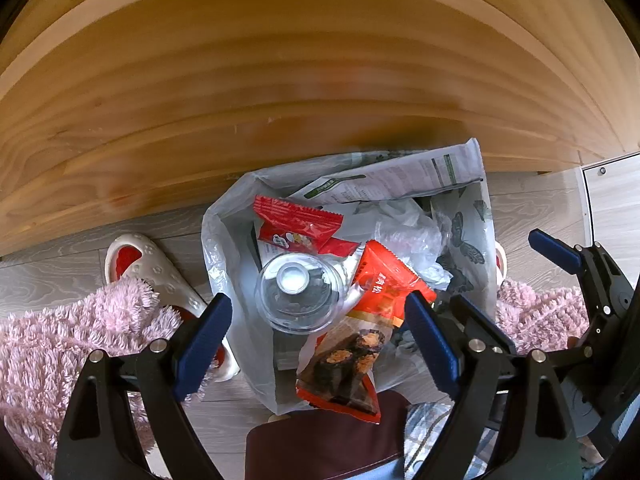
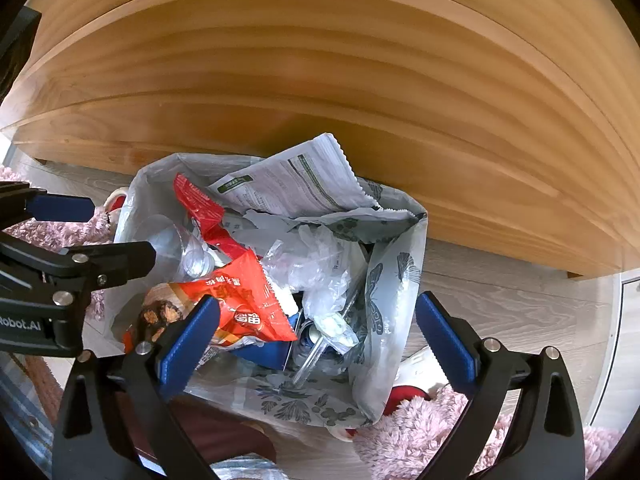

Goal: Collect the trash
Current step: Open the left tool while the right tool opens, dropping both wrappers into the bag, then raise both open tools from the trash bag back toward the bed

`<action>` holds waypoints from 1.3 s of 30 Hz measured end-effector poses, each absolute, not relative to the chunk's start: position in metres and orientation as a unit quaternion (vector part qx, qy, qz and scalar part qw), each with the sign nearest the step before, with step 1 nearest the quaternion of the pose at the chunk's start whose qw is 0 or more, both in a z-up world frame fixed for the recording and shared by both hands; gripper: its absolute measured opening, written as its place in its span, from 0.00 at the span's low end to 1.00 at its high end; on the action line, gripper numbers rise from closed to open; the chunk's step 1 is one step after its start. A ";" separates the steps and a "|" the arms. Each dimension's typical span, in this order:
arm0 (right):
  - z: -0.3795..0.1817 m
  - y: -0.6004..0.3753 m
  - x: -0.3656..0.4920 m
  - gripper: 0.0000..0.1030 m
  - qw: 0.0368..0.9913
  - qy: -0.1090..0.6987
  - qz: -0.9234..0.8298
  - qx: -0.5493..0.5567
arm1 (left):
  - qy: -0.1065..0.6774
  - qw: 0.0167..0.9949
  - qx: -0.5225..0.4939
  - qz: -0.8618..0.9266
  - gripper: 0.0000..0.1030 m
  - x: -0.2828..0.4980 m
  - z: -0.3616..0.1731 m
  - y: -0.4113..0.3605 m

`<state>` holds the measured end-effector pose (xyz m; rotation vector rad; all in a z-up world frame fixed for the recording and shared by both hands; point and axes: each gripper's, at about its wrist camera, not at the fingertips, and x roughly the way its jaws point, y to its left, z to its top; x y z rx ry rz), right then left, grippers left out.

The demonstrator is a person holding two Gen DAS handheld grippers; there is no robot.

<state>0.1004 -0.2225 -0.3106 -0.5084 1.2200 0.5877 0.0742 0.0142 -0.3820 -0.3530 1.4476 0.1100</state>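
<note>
Crinkly plastic bag [image 1: 224, 248], glossy red wrappers [image 1: 298, 226], domed clear lid [image 1: 300, 292]

1. A pale grey wood-grain plank floor [image 1: 532, 208] runs under everything.
2. A broad light pine furniture panel [image 1: 280, 80] with curved grain fills the upper view, standing on the floor.
3. A white-framed panel [image 1: 612, 200] stands at the right edge.

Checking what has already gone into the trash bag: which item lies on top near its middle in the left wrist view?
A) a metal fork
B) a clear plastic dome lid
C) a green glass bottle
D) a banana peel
B: a clear plastic dome lid rests on the wrappers inside the trash bag, beside a red snack wrapper.
</note>
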 end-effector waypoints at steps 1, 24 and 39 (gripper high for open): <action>-0.310 -0.223 0.101 0.91 0.750 0.558 0.270 -0.232 | 0.658 0.734 -0.160 0.050 0.83 0.074 -0.382 0.014; -0.287 -0.234 0.100 0.91 0.775 0.529 0.264 -0.223 | 0.626 0.765 -0.151 0.011 0.83 0.073 -0.363 0.000; -0.258 -0.246 0.094 0.91 0.804 0.495 0.259 -0.204 | 0.564 0.810 -0.163 -0.001 0.93 0.066 -0.325 0.002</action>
